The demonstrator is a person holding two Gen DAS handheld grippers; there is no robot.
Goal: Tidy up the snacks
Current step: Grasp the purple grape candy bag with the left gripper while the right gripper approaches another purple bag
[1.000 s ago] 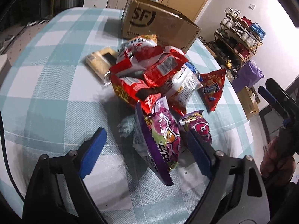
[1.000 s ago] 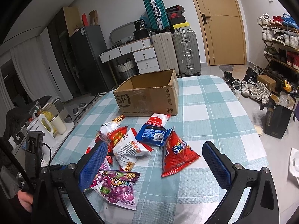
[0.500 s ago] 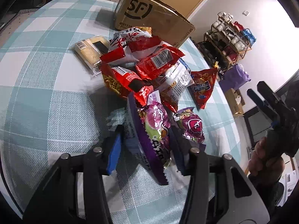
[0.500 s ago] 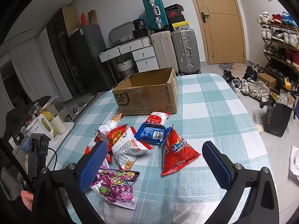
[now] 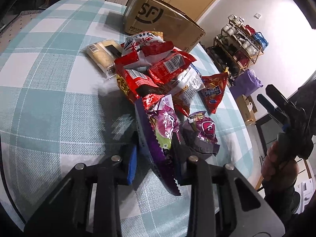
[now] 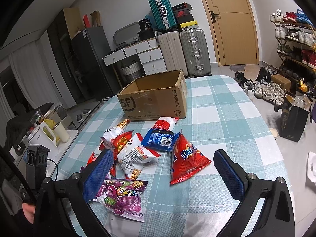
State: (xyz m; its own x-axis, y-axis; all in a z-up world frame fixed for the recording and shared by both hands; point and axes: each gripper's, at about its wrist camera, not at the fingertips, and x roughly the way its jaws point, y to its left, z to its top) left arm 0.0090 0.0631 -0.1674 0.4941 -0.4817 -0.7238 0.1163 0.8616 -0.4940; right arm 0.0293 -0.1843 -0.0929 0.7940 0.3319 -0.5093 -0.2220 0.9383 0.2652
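— On the near part of the checked table (image 5: 49,102), in the left wrist view, what has the left tool (image 5: 156,156) got?

— It is clenched on the purple grape-candy bag (image 5: 160,138). Both blue pads press the bag's flat sides, and the bag stands on edge between them, its zigzag seam pointing toward the camera.

— And around it?

— A smaller purple packet (image 5: 203,132) lies just right of the held bag, touching it. Beyond them sits the heap of red and white snack bags (image 5: 156,69), overlapping one another. A red triangular chip bag (image 5: 214,93) lies at the right of the heap, a pale flat packet (image 5: 102,56) at its left. The SF cardboard box (image 5: 160,21) stands at the far end of the table, behind the heap. The right tool (image 5: 276,106) shows at the right edge, off the table's side, held in a hand.

— Now the right wrist view?

— The right tool (image 6: 162,171) hangs above the near edge of the table (image 6: 227,106), released, its blue pads wide apart with nothing between them. The purple grape-candy bag (image 6: 122,197) lies near the left pad. The red triangular chip bag (image 6: 185,160) lies between the pads, farther off. A blue packet (image 6: 161,140) and a white bag (image 6: 136,156) sit left of it. The SF cardboard box (image 6: 156,100) is open at the top, at the far side.
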